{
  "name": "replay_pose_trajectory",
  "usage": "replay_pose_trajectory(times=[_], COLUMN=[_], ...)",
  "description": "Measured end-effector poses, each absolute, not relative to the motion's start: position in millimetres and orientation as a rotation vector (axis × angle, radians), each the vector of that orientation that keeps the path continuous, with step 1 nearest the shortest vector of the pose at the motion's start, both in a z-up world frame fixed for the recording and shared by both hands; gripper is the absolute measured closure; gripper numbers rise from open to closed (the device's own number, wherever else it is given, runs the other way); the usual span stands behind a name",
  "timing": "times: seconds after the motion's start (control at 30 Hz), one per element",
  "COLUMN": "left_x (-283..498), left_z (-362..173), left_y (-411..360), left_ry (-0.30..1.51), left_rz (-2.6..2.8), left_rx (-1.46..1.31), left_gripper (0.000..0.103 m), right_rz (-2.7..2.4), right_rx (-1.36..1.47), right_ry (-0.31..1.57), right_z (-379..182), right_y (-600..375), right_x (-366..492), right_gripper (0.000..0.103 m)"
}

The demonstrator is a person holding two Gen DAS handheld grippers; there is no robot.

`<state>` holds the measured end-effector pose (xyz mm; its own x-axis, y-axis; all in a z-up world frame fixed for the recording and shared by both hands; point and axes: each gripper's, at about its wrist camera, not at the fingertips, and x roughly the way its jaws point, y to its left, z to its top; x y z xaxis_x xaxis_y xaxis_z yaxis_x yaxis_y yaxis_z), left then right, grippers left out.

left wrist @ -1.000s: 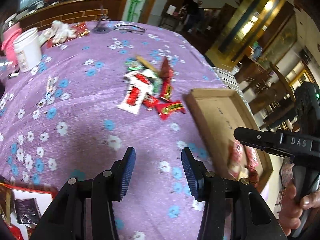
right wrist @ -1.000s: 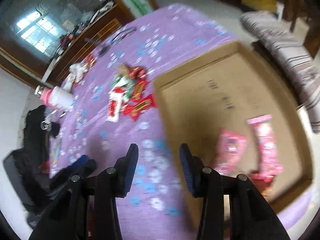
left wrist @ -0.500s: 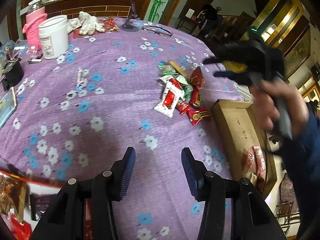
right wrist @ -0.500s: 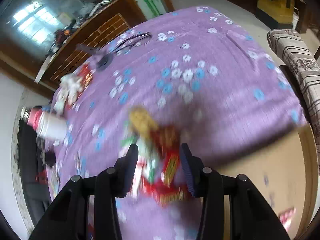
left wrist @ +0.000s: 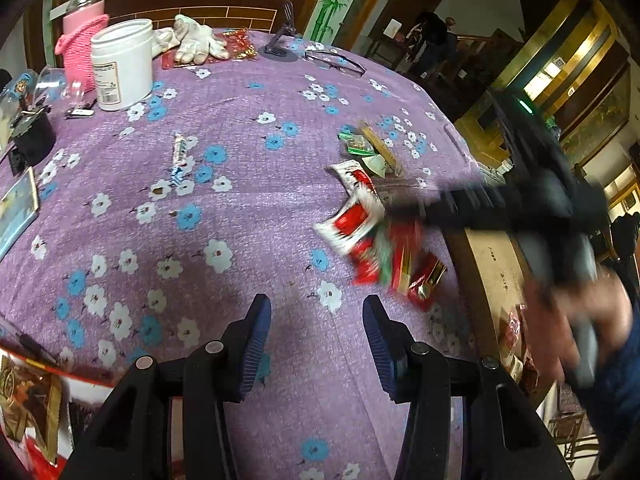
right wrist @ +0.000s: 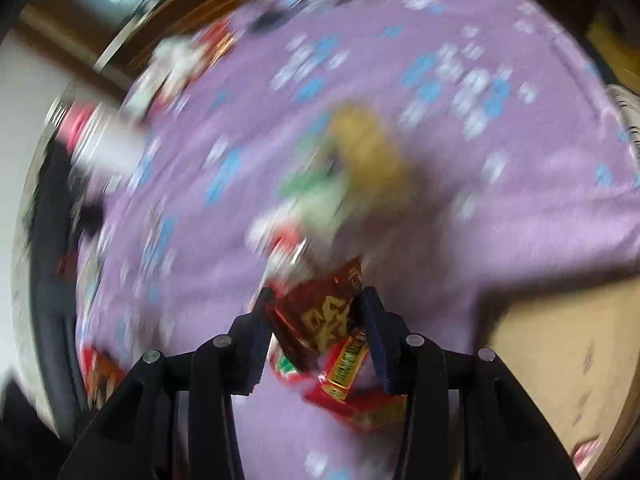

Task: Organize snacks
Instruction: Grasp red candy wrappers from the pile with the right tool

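Note:
A pile of red, white and green snack packets (left wrist: 372, 240) lies on the purple flowered tablecloth (left wrist: 240, 220), left of a shallow cardboard tray (left wrist: 492, 264). The tray holds a few pink packets (left wrist: 512, 332). My left gripper (left wrist: 316, 320) hovers open over bare cloth just short of the pile, with nothing between its fingers. My right gripper (right wrist: 316, 300), a blurred black shape (left wrist: 500, 208) in the left wrist view, has come down onto the pile. A dark red packet (right wrist: 320, 312) stands between its fingers, whose gap is as wide as before. The right wrist view is blurred.
At the table's far left stand a white jar (left wrist: 122, 64) and a pink knitted holder (left wrist: 80, 52), with white gloves (left wrist: 196, 40), a phone stand (left wrist: 280, 40) and glasses (left wrist: 336, 62) behind. A small candy stick (left wrist: 180, 156) lies alone. A red box (left wrist: 32, 400) sits at the near left.
My right gripper swung from above the cardboard tray to the snack pile and dropped onto it; a dark red packet now sits between its fingers. The left gripper drifted a little.

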<state>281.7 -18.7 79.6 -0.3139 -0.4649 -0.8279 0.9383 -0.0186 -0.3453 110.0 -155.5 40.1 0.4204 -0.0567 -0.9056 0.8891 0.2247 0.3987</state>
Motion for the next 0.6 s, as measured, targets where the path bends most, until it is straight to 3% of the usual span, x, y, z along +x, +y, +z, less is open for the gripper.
replay_pose_trajectory(times=[0.17, 0.6], left_x=[273, 231], left_z=[81, 64], left_y=[-24, 19], left_ry=[1.086, 1.093], left_rz=[-1.610, -1.736], left_rx=[0.633, 0.806], left_gripper=[0.053, 0.053], right_rz=[-0.661, -0.913], right_rx=[1.213, 1.214], right_ry=[0.885, 0.710], right_z=[47, 73], right_y=[-95, -59], right_x=[92, 8], right_gripper=[0.061, 0.061])
